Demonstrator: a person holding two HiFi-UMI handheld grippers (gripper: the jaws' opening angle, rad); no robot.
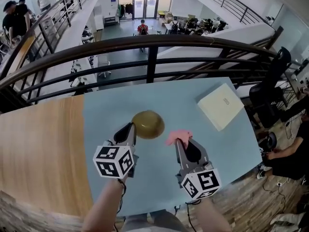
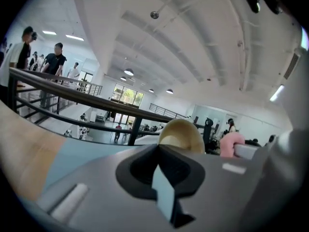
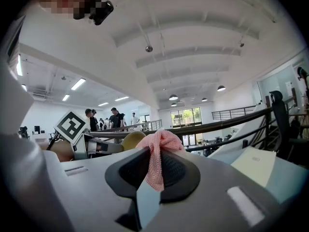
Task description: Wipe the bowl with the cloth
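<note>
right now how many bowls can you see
1. The tan bowl is pinched by its rim in the left tongs, over the blue table. No other shows, though the tongs cover part of the table.

Forearms (image 1: pixel 104 209) reach forward side by side, left tongs (image 1: pixel 131 129) pinching the bowl (image 1: pixel 149 123), right tongs (image 1: pixel 179 142) clamping the cloth (image 1: pixel 177 135).

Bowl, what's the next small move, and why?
Probably move the right gripper left until its cloth touches the bowl. The left gripper is shut on the bowl's rim, the right one on the cloth, and a gap separates cloth and bowl.
</note>
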